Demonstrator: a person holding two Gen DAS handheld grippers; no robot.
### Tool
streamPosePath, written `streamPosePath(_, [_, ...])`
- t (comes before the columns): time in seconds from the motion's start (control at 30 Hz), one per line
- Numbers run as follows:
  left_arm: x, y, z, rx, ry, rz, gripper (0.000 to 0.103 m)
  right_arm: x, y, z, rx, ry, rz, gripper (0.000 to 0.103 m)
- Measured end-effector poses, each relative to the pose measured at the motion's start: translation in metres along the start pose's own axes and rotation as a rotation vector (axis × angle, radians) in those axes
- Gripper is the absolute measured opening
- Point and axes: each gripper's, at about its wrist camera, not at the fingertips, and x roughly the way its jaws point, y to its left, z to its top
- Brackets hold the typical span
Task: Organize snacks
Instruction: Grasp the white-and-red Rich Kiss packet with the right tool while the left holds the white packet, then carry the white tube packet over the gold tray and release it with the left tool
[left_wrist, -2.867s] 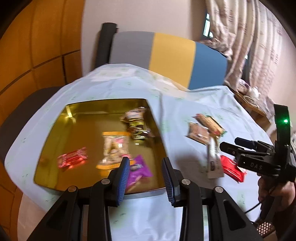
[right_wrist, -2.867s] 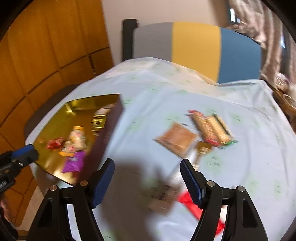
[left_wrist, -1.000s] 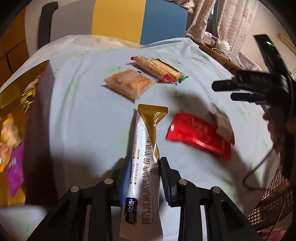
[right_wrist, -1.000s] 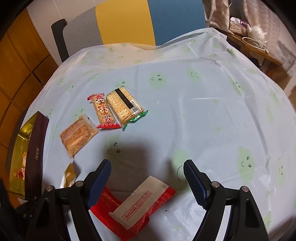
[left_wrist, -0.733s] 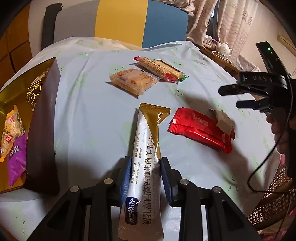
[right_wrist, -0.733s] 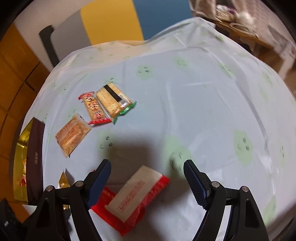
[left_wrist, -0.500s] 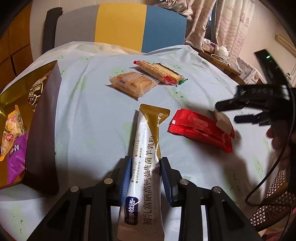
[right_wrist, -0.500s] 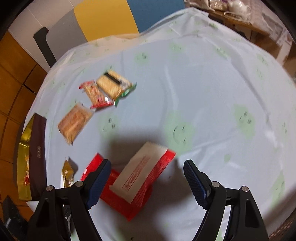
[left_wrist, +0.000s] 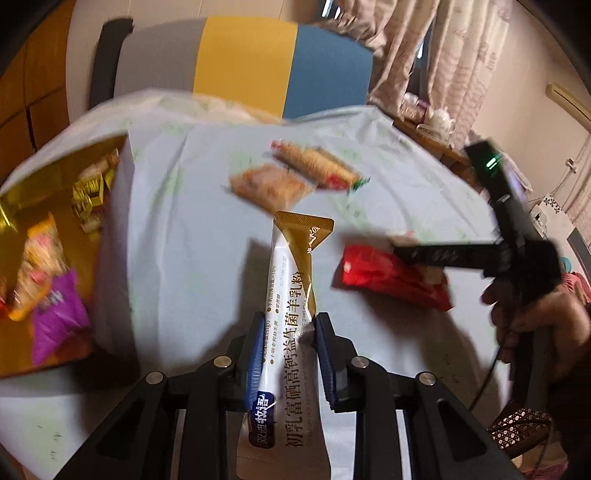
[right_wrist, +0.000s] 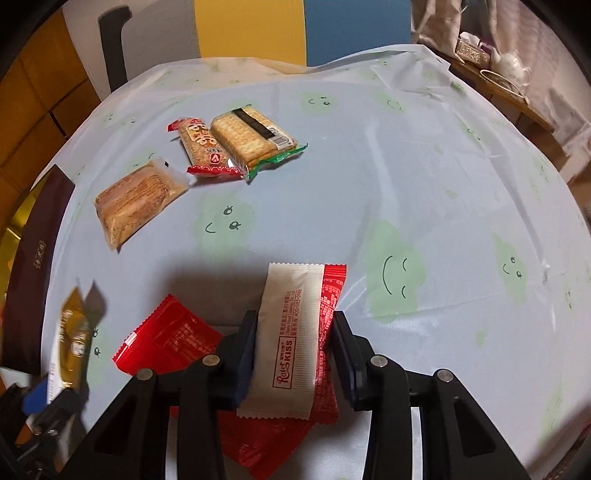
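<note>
The left tongs (left_wrist: 288, 350) are clamped on a long white-and-gold sachet (left_wrist: 291, 288), their blue pads pressing its two long edges about midway along. The sachet runs straight out ahead of them, its gold end pointing away and casting a shadow on the desk (left_wrist: 192, 236), which is covered with a pale blue cloth printed with green smiley faces.

To the left of these tongs sits a gold tray (left_wrist: 22, 206) with a dark side wall; it holds a purple packet (left_wrist: 55, 317), an orange-trimmed packet and some small gold-wrapped pieces, all blurred. Ahead, beyond the sachet's tip, lie a clear-wrapped brown biscuit pack (left_wrist: 269, 188) and, just behind it, two cracker packs side by side.

The right tongs (right_wrist: 293, 354) are closing on a red wafer pack with a white label (right_wrist: 295, 332); the pack stands between the pads, which meet its sides. A second red packet (right_wrist: 166, 339) lies partly under it, reaching to the left of these tongs. Ahead and to their left are the brown biscuit pack (right_wrist: 136, 199), a red-ended cracker pack (right_wrist: 201, 147) and a green-ended cracker pack (right_wrist: 251, 136), the two touching. A hand (left_wrist: 535, 321) grips the right tool's handle.
</note>
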Motion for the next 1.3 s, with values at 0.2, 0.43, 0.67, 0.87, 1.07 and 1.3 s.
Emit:
streamPosePath(0.2, [-0.035,0.010,0.024,-0.032,-0.090,0.112,0.027,0.000,0.005,-0.003,-0.046,-0.024,-0.030,0.040])
streamPosePath(0.43, [-0.064,0.042,0.045,-0.106,-0.173,0.218,0.027,0.000,0.012,-0.011,-0.070,-0.061,-0.038,0.039])
streamPosePath(0.67, [-0.073,0.068,0.038,-0.158,-0.175,0.287,0.027,-0.003,0.011,-0.016,-0.085,-0.075,-0.040,0.039])
streamPosePath(0.87, [-0.080,0.093,0.026,-0.216,-0.164,0.319,0.027,-0.004,0.011,-0.018,-0.091,-0.086,-0.039,0.039])
streamPosePath(1.07, [-0.090,0.142,0.014,-0.405,-0.151,0.273,0.027,-0.006,0.012,-0.020,-0.096,-0.093,-0.043,0.039])
streamPosePath(1.3, [-0.110,0.216,0.002,-0.640,-0.188,0.273,0.027,-0.007,0.013,-0.019,-0.097,-0.097,-0.040,0.039])
